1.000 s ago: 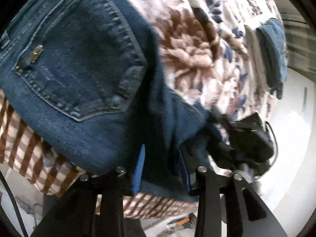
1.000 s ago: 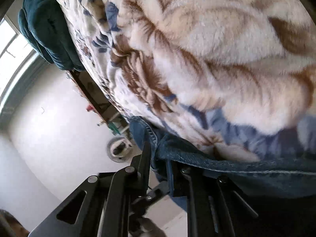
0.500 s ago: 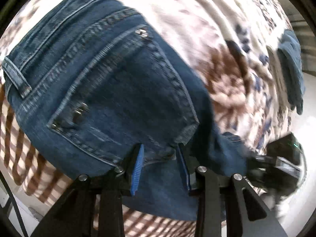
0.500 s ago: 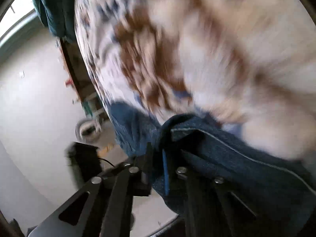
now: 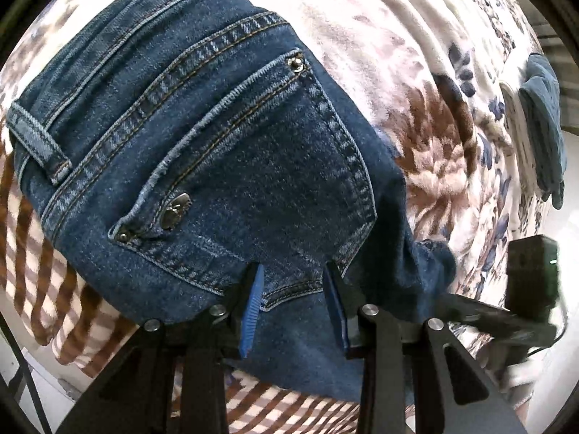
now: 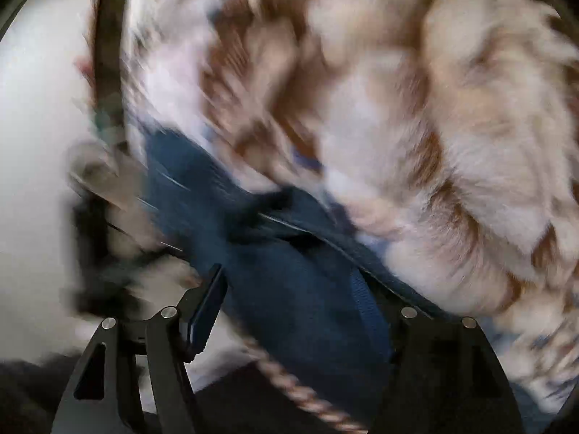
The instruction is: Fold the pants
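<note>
Blue denim pants (image 5: 217, 152) lie on a floral fleece blanket (image 5: 416, 83), back pocket and waistband up, seat end near the bed's edge. My left gripper (image 5: 294, 289) is open, its blue pads spread over the pocket's lower edge, the denim lying between them. In the blurred right wrist view the pants (image 6: 289, 289) lie under my right gripper (image 6: 289, 285), whose jaws stand wide open with folded denim between them. The right gripper's body (image 5: 528, 282) shows at the left wrist view's right edge.
A brown-and-white checked blanket border (image 5: 43, 253) hangs over the bed edge beside the pants. A dark teal garment (image 5: 542, 133) lies at the blanket's far side. Pale floor (image 6: 36, 144) shows beyond the bed edge.
Both grippers have opened and let go of the denim. The pants have settled flat on the blanket with the back pocket in full view. The right view is swinging fast.
</note>
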### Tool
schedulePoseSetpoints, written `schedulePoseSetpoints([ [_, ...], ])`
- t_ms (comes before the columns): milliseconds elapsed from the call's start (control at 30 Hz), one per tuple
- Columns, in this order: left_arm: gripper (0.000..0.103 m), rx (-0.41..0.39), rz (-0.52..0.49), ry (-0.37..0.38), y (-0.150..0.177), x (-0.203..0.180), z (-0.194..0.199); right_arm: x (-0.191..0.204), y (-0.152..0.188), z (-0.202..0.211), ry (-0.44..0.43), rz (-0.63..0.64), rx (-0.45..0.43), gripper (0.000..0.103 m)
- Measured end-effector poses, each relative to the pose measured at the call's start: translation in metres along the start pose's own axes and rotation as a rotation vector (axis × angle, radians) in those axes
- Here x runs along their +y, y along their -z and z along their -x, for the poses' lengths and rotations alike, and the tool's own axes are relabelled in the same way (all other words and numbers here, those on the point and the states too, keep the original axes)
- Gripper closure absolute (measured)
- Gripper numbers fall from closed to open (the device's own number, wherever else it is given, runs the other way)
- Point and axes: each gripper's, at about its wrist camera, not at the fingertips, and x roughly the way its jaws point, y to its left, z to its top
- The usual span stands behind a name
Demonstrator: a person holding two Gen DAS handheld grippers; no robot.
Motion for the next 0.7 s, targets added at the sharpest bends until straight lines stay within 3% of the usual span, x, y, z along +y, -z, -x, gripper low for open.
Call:
schedulePoseSetpoints([
  [33, 0.072, 0.0, 0.0, -0.002, -0.001, -0.003, -0.002, 0.01, -0.007, -0.011, 0.049, 0.009, 0.007, 0.052],
  [67, 0.072, 0.001, -0.002, -0.004, -0.002, -0.003, -0.003, 0.011, -0.006, -0.012, 0.072, 0.013, 0.0, 0.079],
  [100, 0.072, 0.004, -0.003, -0.006, -0.002, -0.002, -0.004, 0.012, -0.004, -0.011, 0.086, -0.001, -0.007, 0.093],
  [167, 0.072, 0.004, 0.001, -0.001, -0.003, -0.002, -0.004, 0.011, 0.006, -0.002, 0.075, -0.045, -0.052, 0.098],
  [300, 0.072, 0.004, 0.006, 0.009, -0.004, 0.0, -0.005, 0.024, 0.03, 0.072, 0.132, -0.044, -0.277, 0.1],
  [333, 0.072, 0.003, 0.004, 0.007, -0.004, 0.0, -0.005, 0.023, 0.031, 0.079, 0.114, -0.053, -0.283, 0.1],
  [400, 0.072, 0.002, 0.002, -0.002, -0.004, 0.0, -0.006, 0.02, 0.031, 0.085, 0.158, -0.065, -0.288, 0.102],
  [467, 0.072, 0.004, 0.007, 0.001, -0.002, 0.003, -0.003, 0.015, 0.03, 0.068, 0.109, -0.046, -0.222, 0.102],
  [533, 0.072, -0.004, 0.003, 0.0, 0.0, 0.002, 0.004, 0.0, 0.036, 0.078, 0.1, -0.05, -0.242, 0.099],
  [567, 0.072, -0.013, -0.007, -0.007, 0.001, 0.001, 0.007, -0.001, 0.038, 0.081, 0.109, -0.03, -0.235, 0.092],
  [600, 0.072, -0.024, -0.023, -0.018, 0.002, -0.001, 0.01, -0.007, 0.042, 0.085, 0.136, -0.019, -0.227, 0.076],
  [633, 0.072, -0.037, -0.046, -0.035, 0.003, -0.003, 0.012, -0.012, 0.049, 0.081, 0.179, -0.01, -0.22, 0.067],
  [667, 0.072, -0.044, -0.061, -0.046, 0.004, -0.003, 0.013, -0.016, 0.057, 0.079, 0.221, 0.0, -0.205, 0.059],
  [700, 0.072, -0.045, -0.077, -0.058, 0.005, -0.004, 0.012, -0.023, 0.063, 0.077, 0.279, 0.001, -0.179, 0.059],
])
